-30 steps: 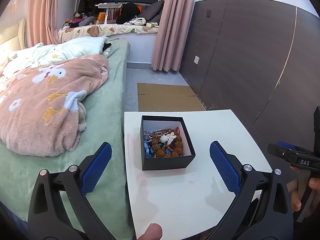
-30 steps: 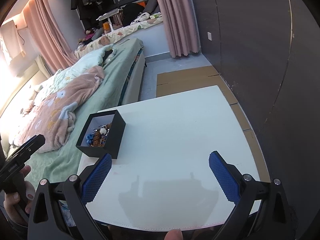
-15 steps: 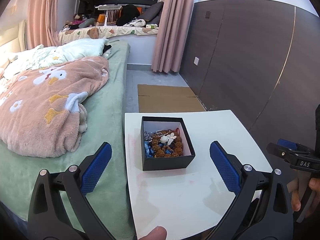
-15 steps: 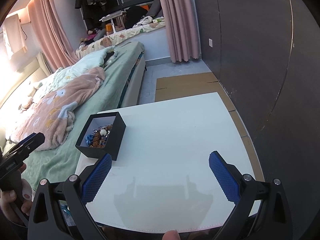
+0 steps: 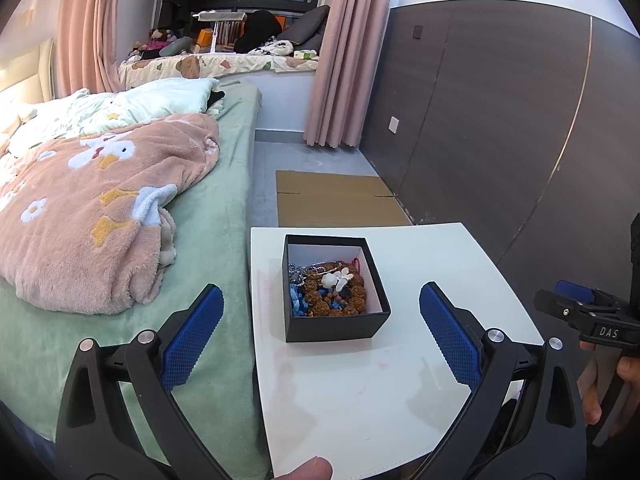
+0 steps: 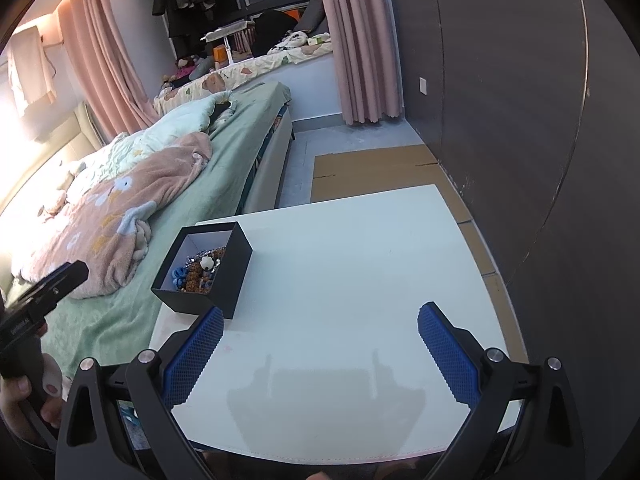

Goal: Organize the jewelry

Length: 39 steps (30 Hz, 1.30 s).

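Note:
A black open box (image 5: 334, 322) stands on the left part of the white table (image 5: 380, 396). It holds a tangle of jewelry (image 5: 328, 290): brown beads, blue pieces, a white charm and a silver chain. The box also shows in the right wrist view (image 6: 230, 280). My left gripper (image 5: 320, 326) is open and empty, hovering just in front of the box. My right gripper (image 6: 318, 342) is open and empty above the bare table (image 6: 360, 280), with the box to its front left.
A bed with a green sheet (image 5: 208, 240) and a pink blanket (image 5: 88, 208) runs along the table's left side. Flat cardboard (image 5: 336, 196) lies on the floor beyond the table. A dark panelled wall (image 6: 520, 100) stands to the right.
Both views have tilted up slightly, so the box and table sit a little lower in frame. Both grippers stay open and empty.

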Each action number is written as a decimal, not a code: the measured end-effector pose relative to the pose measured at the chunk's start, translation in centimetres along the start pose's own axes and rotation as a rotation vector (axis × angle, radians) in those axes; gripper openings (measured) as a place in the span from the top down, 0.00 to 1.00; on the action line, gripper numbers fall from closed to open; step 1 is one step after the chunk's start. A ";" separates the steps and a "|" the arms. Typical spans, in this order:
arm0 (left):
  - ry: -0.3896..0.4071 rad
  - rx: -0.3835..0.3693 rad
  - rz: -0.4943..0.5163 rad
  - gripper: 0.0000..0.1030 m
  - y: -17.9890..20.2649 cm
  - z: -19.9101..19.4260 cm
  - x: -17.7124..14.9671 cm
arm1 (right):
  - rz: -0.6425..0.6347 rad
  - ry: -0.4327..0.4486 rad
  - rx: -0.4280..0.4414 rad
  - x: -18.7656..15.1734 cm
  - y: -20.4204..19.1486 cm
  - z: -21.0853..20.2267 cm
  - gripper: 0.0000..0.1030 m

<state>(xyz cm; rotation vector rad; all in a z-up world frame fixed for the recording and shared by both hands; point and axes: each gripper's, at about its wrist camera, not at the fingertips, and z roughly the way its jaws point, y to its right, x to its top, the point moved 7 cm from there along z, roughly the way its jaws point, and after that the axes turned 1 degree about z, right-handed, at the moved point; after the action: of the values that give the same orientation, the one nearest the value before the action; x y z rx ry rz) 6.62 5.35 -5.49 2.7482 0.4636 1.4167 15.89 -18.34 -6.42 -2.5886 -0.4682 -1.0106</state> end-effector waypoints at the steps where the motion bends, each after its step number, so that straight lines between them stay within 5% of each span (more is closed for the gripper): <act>1: 0.000 0.002 -0.001 0.05 0.0 0.0 0.0 | -0.006 0.004 0.000 0.0 -0.1 -0.1 0.07; 39: -0.007 0.089 0.007 0.05 -0.8 0.5 -0.1 | 0.012 -0.020 0.029 -0.5 -1.3 1.3 0.07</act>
<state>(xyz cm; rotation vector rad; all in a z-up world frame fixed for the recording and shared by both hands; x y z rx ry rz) 6.73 6.10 -5.96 2.8248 0.5300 1.4221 15.77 -16.73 -7.47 -2.5756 -0.4688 -0.9679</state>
